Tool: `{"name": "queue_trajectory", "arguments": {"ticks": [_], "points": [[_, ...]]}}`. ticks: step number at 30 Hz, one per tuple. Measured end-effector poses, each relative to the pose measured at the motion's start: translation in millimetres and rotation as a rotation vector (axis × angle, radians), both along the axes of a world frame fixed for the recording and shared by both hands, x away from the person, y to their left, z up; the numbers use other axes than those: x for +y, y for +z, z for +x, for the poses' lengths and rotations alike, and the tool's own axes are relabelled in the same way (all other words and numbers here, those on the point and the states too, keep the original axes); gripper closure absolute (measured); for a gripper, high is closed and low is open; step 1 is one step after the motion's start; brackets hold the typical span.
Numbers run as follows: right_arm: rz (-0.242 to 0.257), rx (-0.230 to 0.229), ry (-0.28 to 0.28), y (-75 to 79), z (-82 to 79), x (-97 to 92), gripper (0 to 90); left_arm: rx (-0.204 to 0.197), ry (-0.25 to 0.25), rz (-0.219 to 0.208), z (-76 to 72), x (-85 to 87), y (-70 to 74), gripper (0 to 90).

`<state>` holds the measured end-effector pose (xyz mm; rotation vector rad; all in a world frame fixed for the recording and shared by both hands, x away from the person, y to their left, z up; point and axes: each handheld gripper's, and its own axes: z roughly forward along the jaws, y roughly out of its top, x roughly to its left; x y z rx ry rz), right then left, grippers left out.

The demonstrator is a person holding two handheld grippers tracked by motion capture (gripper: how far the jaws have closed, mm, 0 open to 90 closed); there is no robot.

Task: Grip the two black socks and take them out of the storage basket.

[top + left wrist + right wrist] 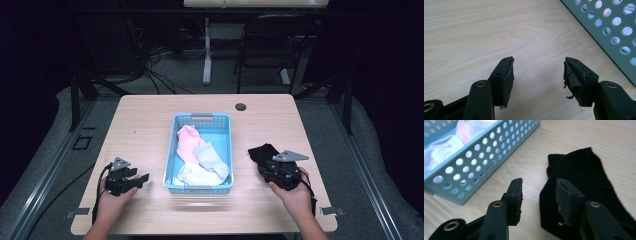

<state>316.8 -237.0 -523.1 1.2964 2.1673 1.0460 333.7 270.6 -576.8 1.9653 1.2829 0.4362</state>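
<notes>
Wood surface (150,130) held a black sock (584,177) beside the basket (172,150); right gripper (539,195) spread, nothing pinched — best to close lower onto the fabric edge; left gripper (537,72) spread, idle.

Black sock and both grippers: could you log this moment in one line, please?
black sock: on table, released | right gripper: open | left gripper: open, empty
</notes>
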Motion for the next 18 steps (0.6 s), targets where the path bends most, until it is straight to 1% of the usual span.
{"name": "queue_trajectory", "arguments": {"ticks": [2, 4, 6, 7, 8, 9, 11, 13, 14, 16, 18], "points": [[0.013, 0.000, 0.008, -7.7, -5.6, 3.7, 55.9, 0.000, 0.000, 0.001, 0.3, 0.2, -0.1, 41.5], [0.014, 0.003, 0.017, -14.2, -9.2, 8.7, 55.7, 0.000, 0.000, 0.000, 0.5, 0.2, -0.3, 41.5], [0.020, 0.006, 0.026, -16.3, -9.8, 10.5, 55.5, -0.002, 0.000, -0.001, 0.6, -0.1, -0.4, 41.5], [0.008, 0.009, 0.041, -19.9, -10.6, 13.4, 54.7, 0.000, -0.002, 0.000, 0.4, -0.1, 0.0, 41.5], [0.008, 0.009, 0.041, -19.9, -10.6, 13.4, 54.7, -0.003, -0.002, 0.000, 0.3, -0.2, 0.1, 41.5], [-0.004, 0.010, 0.047, -24.0, -11.3, 15.9, 54.2, -0.003, -0.003, 0.000, 0.2, -0.1, 0.2, 41.6], [-0.003, 0.015, 0.050, -25.7, -11.4, 16.7, 53.6, -0.003, -0.002, -0.001, 0.3, 0.2, 0.3, 41.6], [0.026, 0.031, 0.054, -28.2, -12.5, 18.6, 52.9, -0.003, -0.001, 0.001, 0.7, 0.5, 0.1, 41.6], [0.031, 0.033, 0.058, -28.9, -12.9, 19.4, 52.8, -0.003, -0.001, 0.001, 0.7, 0.5, 0.1, 41.6], [0.030, 0.034, 0.057, -29.8, -13.3, 20.4, 52.7, -0.003, 0.000, -0.001, 1.2, 0.1, -0.4, 41.5], [0.017, 0.031, 0.059, -31.2, -13.3, 21.5, 51.7, -0.003, 0.000, 0.000, 1.4, -0.2, -0.4, 41.5]]}}
